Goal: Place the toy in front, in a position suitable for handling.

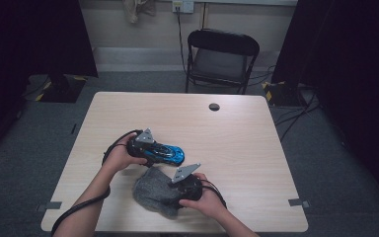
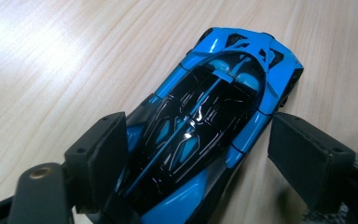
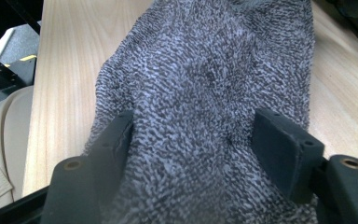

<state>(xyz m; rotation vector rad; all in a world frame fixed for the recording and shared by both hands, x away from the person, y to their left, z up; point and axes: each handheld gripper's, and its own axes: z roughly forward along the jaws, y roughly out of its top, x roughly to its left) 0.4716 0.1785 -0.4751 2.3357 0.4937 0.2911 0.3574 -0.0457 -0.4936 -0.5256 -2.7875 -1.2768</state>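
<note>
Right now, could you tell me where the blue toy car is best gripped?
Probably across its narrow waist, behind the cabin, from the tail end. The blue toy car lies flat on the table, and the left tongs already straddle its parallel flanks there, one pad each side.

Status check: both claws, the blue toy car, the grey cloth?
Left claw astride blue toy car, right pad clear of it. Right claw over grey cloth, no pinch seen. Nothing in the way.

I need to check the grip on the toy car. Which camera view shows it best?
The left gripper view: the blue and black toy car lies close up between the fingers, roof detail clear. The high view shows it small on the table, beside the grey cloth.
</note>
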